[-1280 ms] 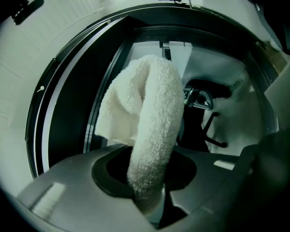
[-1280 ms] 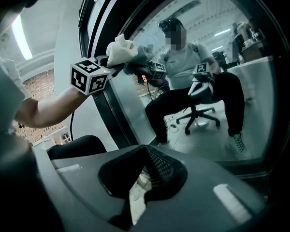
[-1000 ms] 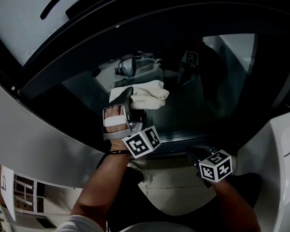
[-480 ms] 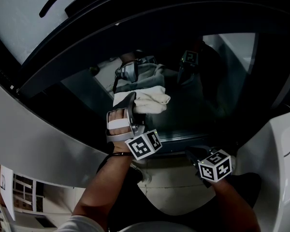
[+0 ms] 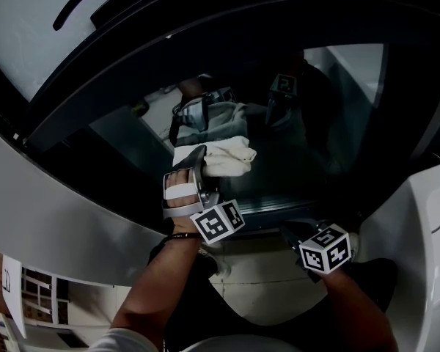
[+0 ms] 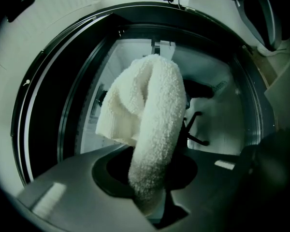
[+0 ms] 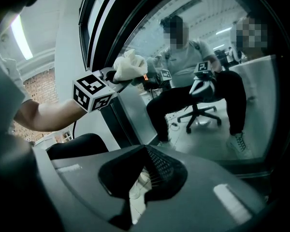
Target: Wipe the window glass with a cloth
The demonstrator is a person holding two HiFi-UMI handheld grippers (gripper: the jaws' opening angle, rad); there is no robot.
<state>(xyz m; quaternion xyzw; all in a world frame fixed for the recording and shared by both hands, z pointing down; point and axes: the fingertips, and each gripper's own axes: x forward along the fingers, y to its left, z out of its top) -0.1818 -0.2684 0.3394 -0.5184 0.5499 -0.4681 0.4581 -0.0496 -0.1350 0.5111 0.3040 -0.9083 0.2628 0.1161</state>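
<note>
At glass (image 5: 297, 178), cloth (image 5: 221, 157) in left gripper (image 5: 199, 157), right gripper view adds person (image 7: 193, 83)

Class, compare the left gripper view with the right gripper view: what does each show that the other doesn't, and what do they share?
Only the left gripper view: the grip itself, with the jaws of the left gripper closed on the lower end of the white cloth.
Only the right gripper view: the right gripper, jaws together and empty, the other gripper's marker cube, the person's forearm and a seated person seen in the glass.
Both: the cloth, the window glass and an office chair.
</note>
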